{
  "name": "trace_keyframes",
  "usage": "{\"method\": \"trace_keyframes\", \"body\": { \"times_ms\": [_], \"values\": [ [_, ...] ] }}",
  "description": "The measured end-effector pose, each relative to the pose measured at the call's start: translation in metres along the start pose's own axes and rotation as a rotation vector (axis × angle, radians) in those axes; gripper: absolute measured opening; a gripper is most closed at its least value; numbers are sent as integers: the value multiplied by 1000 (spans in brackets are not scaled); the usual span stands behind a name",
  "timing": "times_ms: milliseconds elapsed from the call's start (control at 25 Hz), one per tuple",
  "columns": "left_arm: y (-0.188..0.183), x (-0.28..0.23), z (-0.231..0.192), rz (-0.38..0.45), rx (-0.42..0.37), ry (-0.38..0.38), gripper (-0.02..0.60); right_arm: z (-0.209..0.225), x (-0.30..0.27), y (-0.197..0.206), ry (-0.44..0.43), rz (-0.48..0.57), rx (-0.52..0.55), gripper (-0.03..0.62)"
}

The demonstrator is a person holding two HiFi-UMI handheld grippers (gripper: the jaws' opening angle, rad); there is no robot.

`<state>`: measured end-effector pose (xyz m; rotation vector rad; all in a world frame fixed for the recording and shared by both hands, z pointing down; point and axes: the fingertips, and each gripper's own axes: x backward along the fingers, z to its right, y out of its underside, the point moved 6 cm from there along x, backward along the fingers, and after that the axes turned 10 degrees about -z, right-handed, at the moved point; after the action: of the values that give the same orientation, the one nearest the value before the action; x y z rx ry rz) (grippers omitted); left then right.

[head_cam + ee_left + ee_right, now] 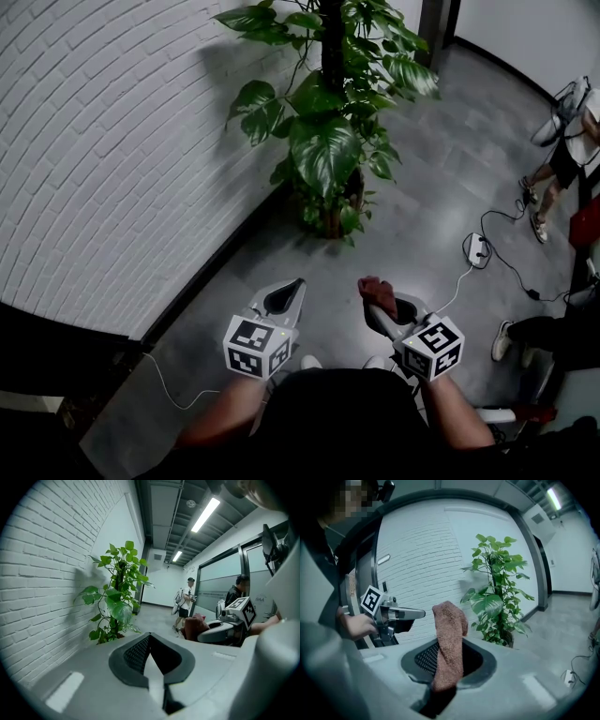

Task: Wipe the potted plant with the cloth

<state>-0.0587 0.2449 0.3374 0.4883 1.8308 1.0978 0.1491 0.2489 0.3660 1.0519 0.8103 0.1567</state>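
One plant (328,122) stands far off by the wall. One cloth (449,634). Two grippers, the left gripper (294,287) and the right gripper (382,302) (one cube (255,345) on each). Two more people on the right: a far person (567,150) and a near person (539,333). One power strip (477,249) on the floor.
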Motion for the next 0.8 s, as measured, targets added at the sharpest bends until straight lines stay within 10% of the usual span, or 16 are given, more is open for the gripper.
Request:
{"method": "trace_keyframes", "body": {
  "times_ms": [800],
  "values": [
    [-8, -7, -7, -9, -25, 8, 17, 11, -2, -8, 24, -4, 11, 58]
  ]
}}
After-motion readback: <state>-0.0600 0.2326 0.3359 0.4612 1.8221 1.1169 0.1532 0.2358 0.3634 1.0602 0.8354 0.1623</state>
